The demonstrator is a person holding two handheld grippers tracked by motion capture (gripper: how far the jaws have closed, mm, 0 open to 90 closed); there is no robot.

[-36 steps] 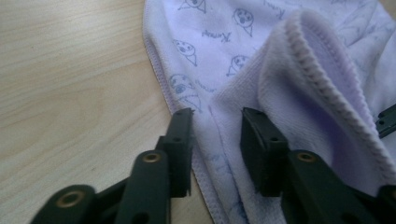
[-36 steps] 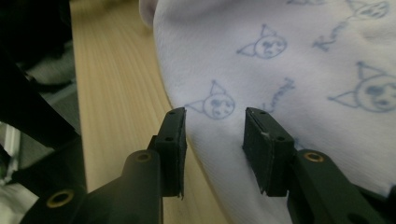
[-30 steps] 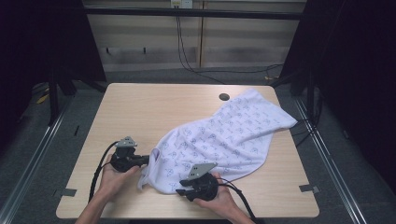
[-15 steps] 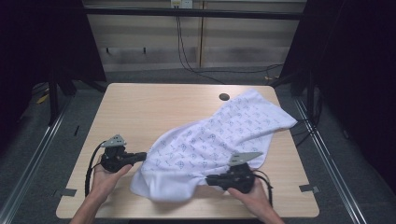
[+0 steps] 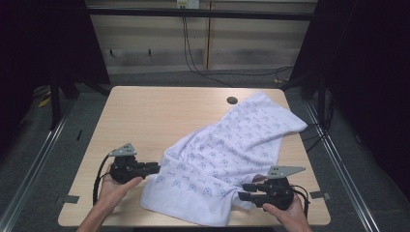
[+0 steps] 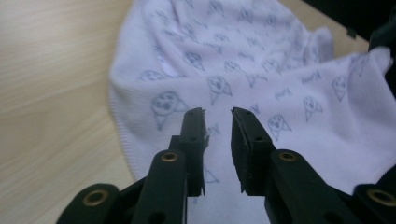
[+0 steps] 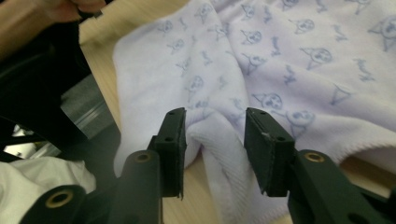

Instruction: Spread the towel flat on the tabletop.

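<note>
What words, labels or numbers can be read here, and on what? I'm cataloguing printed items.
Towel: small script words printed among ice-cream-cone faces, best seen in the left gripper view; too blurred to read.
Left gripper and right gripper: no lettering seen on their jaws.
Table: no text seen.

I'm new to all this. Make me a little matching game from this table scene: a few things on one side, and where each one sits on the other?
Things:
1. towel
2. left gripper
3. right gripper
4. dark round spot

Places:
A. on the wood near the table's far edge
B. at the cloth's near right edge
C. spread slantwise over the table's right half
D. at the cloth's left edge

Pairs: 1-C, 2-D, 3-B, 4-A
</note>
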